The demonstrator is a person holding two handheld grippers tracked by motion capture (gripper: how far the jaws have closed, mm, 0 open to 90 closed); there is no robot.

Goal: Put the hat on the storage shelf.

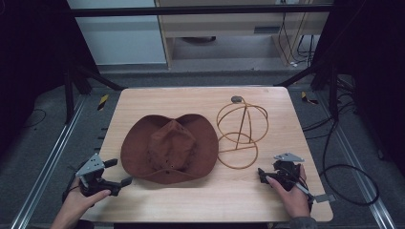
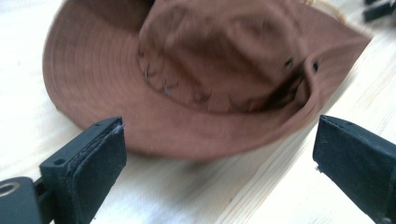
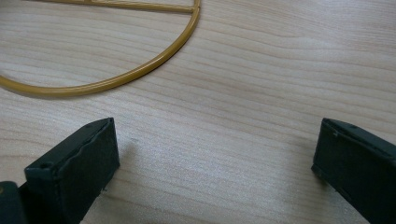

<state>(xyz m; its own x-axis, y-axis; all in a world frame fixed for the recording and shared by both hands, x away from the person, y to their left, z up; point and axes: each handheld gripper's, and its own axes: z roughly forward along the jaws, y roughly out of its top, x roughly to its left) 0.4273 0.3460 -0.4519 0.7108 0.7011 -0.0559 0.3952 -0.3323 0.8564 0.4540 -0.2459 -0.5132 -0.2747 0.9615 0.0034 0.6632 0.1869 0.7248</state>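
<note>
— How far along are you?

— By my reading, at the very start. The hat (image 1: pixel 167 149) lies flat on the table (image 1: pixel 143 100), a little left of the middle and nearer the front edge than the back. The stand (image 1: pixel 241 134), a gold wire frame, sits just right of it, bare, its base ring close beside the brim.

— And your jaws?

— Both pairs are spread wide with nothing between them. My left gripper (image 1: pixel 120 172) hovers near the front left corner, just off the brim, apart from it. In the left gripper view the hat (image 2: pixel 201 79) fills the space ahead of my 2 pads and neither one touches it.

— The right one?

— My right gripper (image 1: pixel 262 174) sits near the front right corner, just in front of the stand's base ring. In the right gripper view I see the stand (image 3: pixel 116 77) curving across bare wood beyond my released jaws.

— So what is left?

— I judge all of it: close on the brim, lift the hat, carry it right, settle the crown over the stand. None of that is done yet.
</note>
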